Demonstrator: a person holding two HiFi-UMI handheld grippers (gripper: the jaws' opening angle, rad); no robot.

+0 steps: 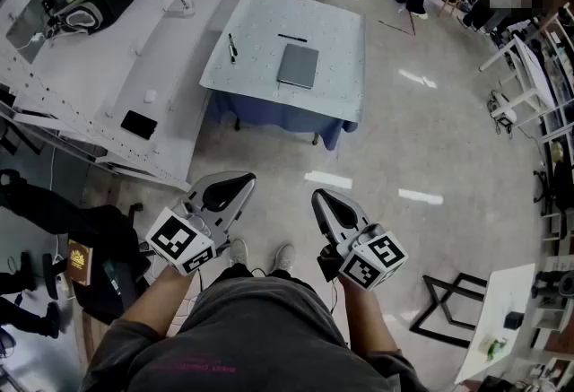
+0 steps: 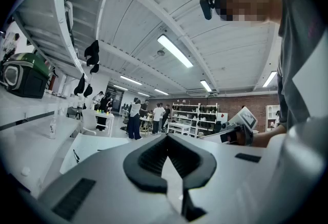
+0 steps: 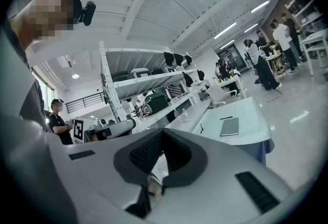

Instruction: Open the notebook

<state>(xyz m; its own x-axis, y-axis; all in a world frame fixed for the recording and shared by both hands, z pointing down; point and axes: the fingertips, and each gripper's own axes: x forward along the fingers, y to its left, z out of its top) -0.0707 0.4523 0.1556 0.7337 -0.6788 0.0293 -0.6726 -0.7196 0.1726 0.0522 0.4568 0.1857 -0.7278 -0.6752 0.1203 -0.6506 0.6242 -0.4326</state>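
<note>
Notebook (image 1: 298,65) lies closed and flat on the pale table (image 1: 341,31), at 12 o'clock from both grippers and well apart from them. One pen (image 1: 231,47) at the notebook's 9 o'clock, a second pen (image 1: 292,38) at its 12. Left gripper (image 1: 240,179): jaws clenched together, nothing between. Right gripper (image 1: 321,196): jaws likewise closed on nothing. Both held close to the person's body, over the floor.

Left tongs (image 1: 240,180), right tongs (image 1: 321,198): closed, empty.
</note>
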